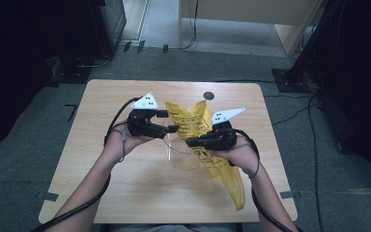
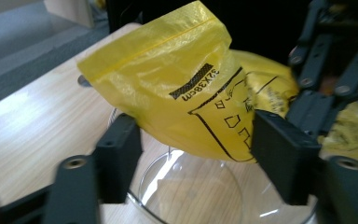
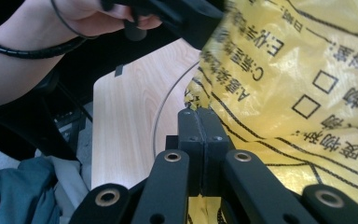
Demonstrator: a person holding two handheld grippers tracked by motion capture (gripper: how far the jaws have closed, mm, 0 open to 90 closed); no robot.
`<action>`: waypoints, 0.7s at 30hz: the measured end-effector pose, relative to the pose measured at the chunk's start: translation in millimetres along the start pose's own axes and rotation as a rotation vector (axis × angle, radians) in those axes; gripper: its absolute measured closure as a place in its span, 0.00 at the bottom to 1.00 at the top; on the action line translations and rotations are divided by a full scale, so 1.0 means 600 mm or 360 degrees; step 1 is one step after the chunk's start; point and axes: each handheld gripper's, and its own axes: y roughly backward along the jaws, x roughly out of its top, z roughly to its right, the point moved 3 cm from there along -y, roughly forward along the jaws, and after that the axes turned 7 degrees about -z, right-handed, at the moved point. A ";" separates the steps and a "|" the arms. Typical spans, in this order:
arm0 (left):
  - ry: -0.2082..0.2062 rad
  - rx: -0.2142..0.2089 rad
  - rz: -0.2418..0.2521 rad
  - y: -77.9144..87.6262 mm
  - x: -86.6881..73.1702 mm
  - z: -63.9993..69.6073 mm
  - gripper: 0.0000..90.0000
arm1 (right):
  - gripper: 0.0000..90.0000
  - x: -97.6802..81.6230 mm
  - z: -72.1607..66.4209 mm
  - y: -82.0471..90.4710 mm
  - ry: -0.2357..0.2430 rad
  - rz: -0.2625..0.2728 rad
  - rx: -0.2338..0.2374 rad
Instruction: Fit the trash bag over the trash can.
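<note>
The right gripper (image 3: 200, 116) pinches the edge of the yellow printed bag (image 3: 307, 79) above the wooden table (image 3: 126, 121).

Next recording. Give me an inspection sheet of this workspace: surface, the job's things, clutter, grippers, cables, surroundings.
Surface: light wooden table.
Job's things: yellow printed plastic bag held above a clear glass bowl.
Clutter: small dark round disc near the far edge.
Grippers: left hand-held gripper open, its jaws either side of the bag; right hand-held gripper shut on the bag.
Cables: one black cable trails along each forearm; more on the floor.
Surroundings: grey carpet, pale furniture beyond.
</note>
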 end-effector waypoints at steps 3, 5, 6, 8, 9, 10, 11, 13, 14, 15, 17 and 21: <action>0.0042 -0.0010 -0.0043 -0.007 -0.007 -0.001 0.60 | 1.00 -0.002 0.001 -0.002 -0.0004 -0.0011 0.0006; 0.0087 -0.0018 -0.0087 -0.011 -0.012 -0.002 0.75 | 0.99 -0.002 0.002 -0.002 -0.0009 -0.0006 0.0008; 0.0087 -0.0024 -0.0103 -0.012 -0.015 -0.003 0.80 | 0.98 -0.002 0.003 -0.001 -0.0004 0.0002 0.0002; 0.0082 -0.0022 -0.0138 -0.016 -0.021 -0.004 0.88 | 0.92 -0.001 0.002 0.002 -0.0003 0.0020 -0.0001; 0.0074 -0.0009 -0.0159 -0.017 -0.024 -0.005 0.90 | 0.88 0.001 0.002 0.005 0.0001 0.0039 -0.0007; 0.0072 -0.0014 -0.0177 -0.018 -0.027 -0.005 0.92 | 0.84 0.002 0.001 0.010 0.0007 0.0061 -0.0017; 0.0074 -0.0013 -0.0188 -0.020 -0.029 -0.005 0.92 | 0.80 0.004 0.002 0.015 0.0008 0.0089 -0.0035; 0.0084 -0.0016 -0.0214 -0.022 -0.031 -0.005 0.93 | 0.74 0.008 0.003 0.028 0.0012 0.0158 -0.0071; 0.0092 -0.0021 -0.0218 -0.024 -0.032 -0.005 0.93 | 0.72 0.009 0.005 0.035 0.0017 0.0204 -0.0096; 0.0090 -0.0023 -0.0227 -0.026 -0.034 -0.004 0.93 | 0.72 0.010 0.007 0.043 0.0004 0.0238 -0.0112; 0.0086 -0.0031 -0.0229 -0.027 -0.035 -0.003 0.93 | 0.70 0.010 0.013 0.056 0.0002 0.0298 -0.0179; 0.0066 -0.0044 -0.0251 -0.030 -0.035 0.002 0.94 | 0.69 0.007 0.028 0.075 -0.0004 0.0398 -0.0394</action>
